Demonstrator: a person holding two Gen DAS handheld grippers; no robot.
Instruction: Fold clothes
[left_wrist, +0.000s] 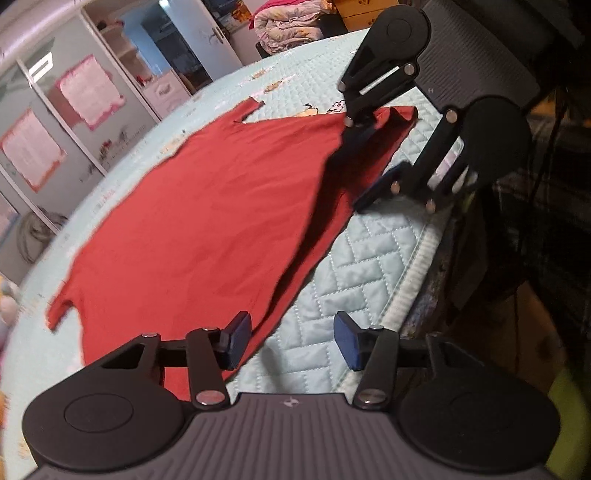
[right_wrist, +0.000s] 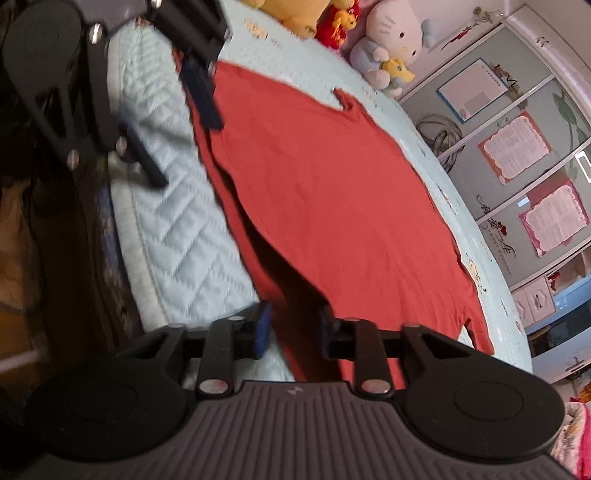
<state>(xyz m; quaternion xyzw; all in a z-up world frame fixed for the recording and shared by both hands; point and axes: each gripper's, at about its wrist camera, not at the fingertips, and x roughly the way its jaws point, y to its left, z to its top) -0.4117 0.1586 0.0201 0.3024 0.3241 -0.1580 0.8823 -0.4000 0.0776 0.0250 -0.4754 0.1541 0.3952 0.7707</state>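
Left gripper (left_wrist: 291, 339): jaws spread wide, nothing between the blue pads; left pad over the hem corner of the red T-shirt (left_wrist: 207, 218), right pad over bare quilt; whether the left pad touches the cloth, hard to tell through the blur.

Right gripper (right_wrist: 293, 332): jaws partly open, straddling the near edge of the shirt; red cloth in the gap, not visibly pinched; in the left wrist view, upper pad down at the far corner of the shirt, lower pad apart over the quilt.

Red T-shirt: spread mostly flat on the bed, along the near edge; short sleeves out to the far side; near long edge doubled into a narrow fold with a dark shadow under it.

Bed cover (left_wrist: 354, 266): pale blue quilted, stitched in zigzag rows, white piped border at the near edge.

Plush toys (right_wrist: 391, 40): white cat, yellow and red ones, grouped at the end of the bed beyond the shirt, well apart from it.

Wardrobe doors (right_wrist: 517, 155): grey panels past the far edge of the bed, pink-framed sheets stuck on them.

Folded bedding (left_wrist: 291, 26): heap beyond the other end of the bed.
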